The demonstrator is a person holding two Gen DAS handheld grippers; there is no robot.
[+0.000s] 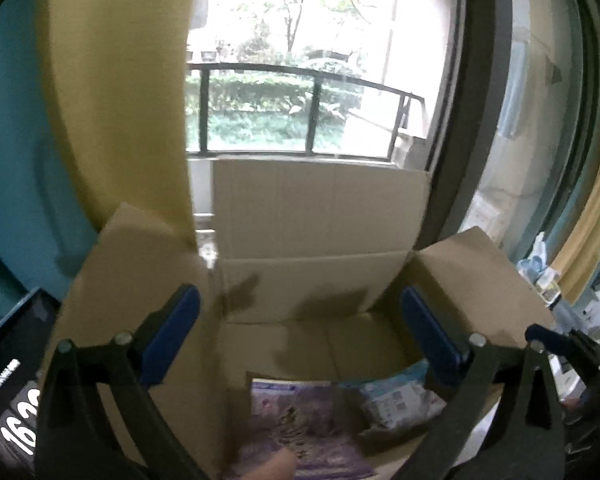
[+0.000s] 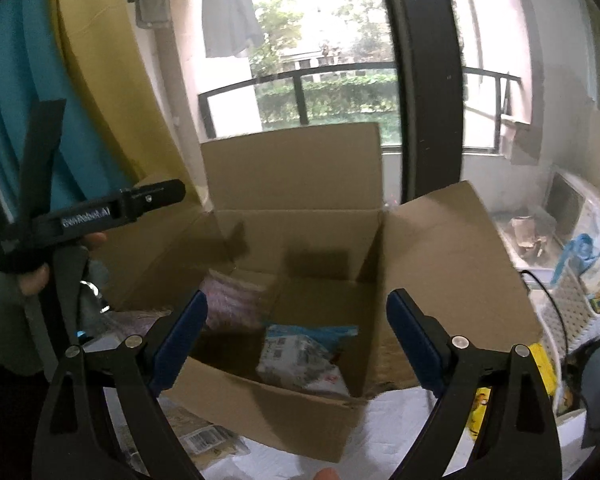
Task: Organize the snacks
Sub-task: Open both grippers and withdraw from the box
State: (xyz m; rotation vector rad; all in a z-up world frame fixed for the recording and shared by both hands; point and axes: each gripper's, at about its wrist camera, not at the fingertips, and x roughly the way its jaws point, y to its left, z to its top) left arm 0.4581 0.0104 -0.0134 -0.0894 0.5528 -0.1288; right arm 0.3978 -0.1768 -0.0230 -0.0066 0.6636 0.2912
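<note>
Hovering over the open cardboard box (image 2: 300,264), both tools are seen empty: the left hand-held gripper (image 1: 300,340) is spread wide with nothing between its blue pads, and the right hand-held gripper (image 2: 298,340) is likewise held apart and bare. The step in hand is judged to be the fetching of another snack, since both tools are free and the box is only partly filled. It would be done well if the next packet were taken by a flat edge, carried over the near wall of the box without the raised flaps being knocked, and laid beside the packets already inside, not on top of them. Two packets are counted inside the box: a purple snack packet (image 1: 300,420) against the left side of its floor, and a white-and-blue snack packet (image 2: 300,356) toward the right. Outside the box, just before its near left corner, one flat pack with a barcode (image 2: 204,438) is seen on the white-covered bench (image 2: 400,432); a yellow packet (image 2: 540,360) lies beyond the right flap. One box is counted, with four flaps open.
</note>
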